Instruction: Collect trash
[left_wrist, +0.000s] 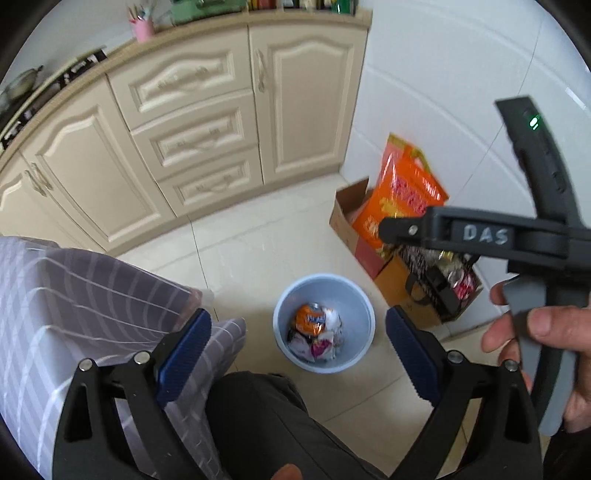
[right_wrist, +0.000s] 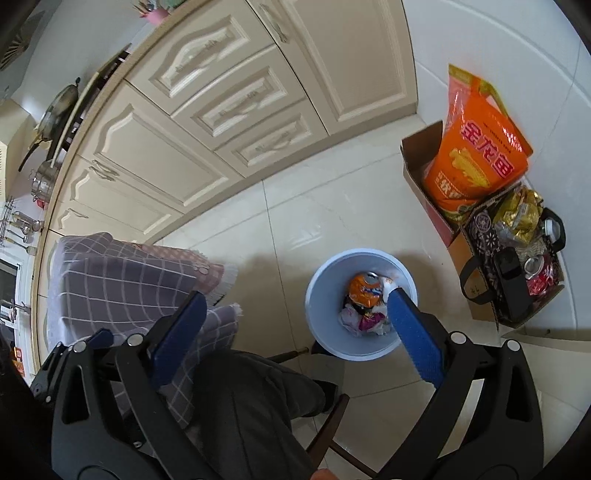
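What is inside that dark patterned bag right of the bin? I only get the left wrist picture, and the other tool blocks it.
Observer: The right wrist view shows a crumpled gold foil packet on top in the patterned bag.
Operator: Is that other tool carrying anything?
Observer: No. The right gripper has its blue pads wide apart with nothing between them. One pad is seen over the bin.
Operator: What is the person sitting on?
Observer: I can't see a seat, but dark wooden legs, perhaps a chair's, show beside the dark trousers.
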